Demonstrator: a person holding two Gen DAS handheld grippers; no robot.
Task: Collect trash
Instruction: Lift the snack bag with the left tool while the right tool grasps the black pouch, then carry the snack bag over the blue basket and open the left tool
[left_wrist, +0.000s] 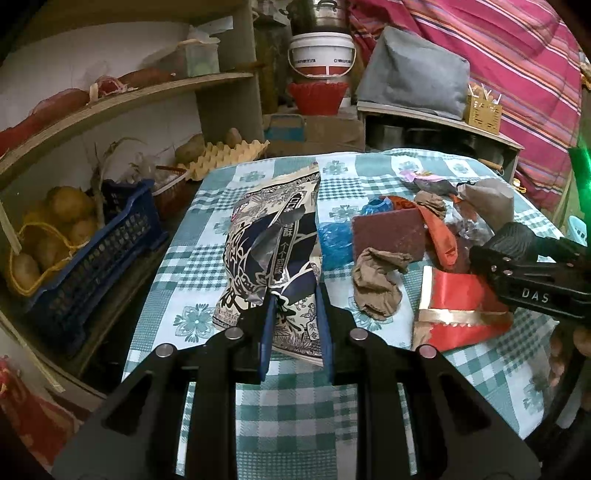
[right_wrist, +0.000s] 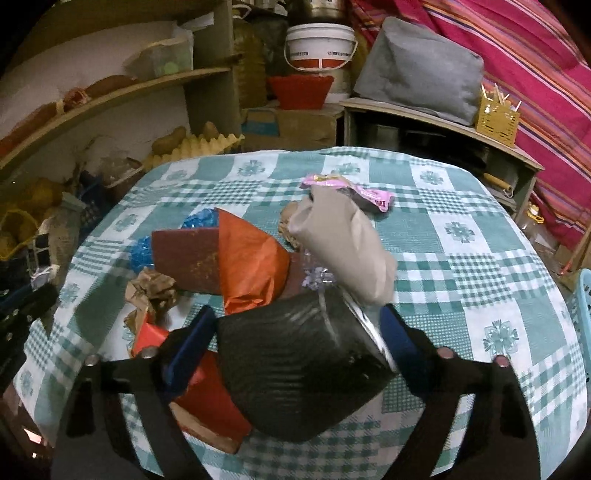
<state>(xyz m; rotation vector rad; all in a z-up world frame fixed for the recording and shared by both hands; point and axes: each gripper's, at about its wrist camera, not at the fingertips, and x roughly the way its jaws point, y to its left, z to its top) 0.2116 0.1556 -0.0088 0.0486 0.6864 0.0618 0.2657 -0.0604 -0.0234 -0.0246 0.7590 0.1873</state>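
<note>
- Left gripper (left_wrist: 294, 295): jaws nearly closed, pinching the near end of a printed snack bag (left_wrist: 273, 243). Bag lies lengthwise on the checked tablecloth (left_wrist: 177, 266), running away from the gripper.
- Right gripper (right_wrist: 297, 321): jaws wide, with a black box (right_wrist: 299, 369) between them. Right pad sits at the box's silvery edge; left pad looks just clear of it. Whether it is gripped, cannot tell.
- The trash pile lies mid-table, just beyond the right gripper: grey sleeve-like roll (right_wrist: 343, 247) against the box's far side, orange paper (right_wrist: 251, 266), maroon card (right_wrist: 188, 258), blue plastic (right_wrist: 142, 251), crumpled brown paper (right_wrist: 155, 291), red-and-gold wrapper (left_wrist: 458, 314), pink wrapper (right_wrist: 369, 194) farthest back.
- Left view: the right gripper's body comes in from the right edge, over the red-and-gold wrapper.
- Off the table's left: blue crate (left_wrist: 103, 251) of potatoes, egg tray (left_wrist: 225, 155).
</note>
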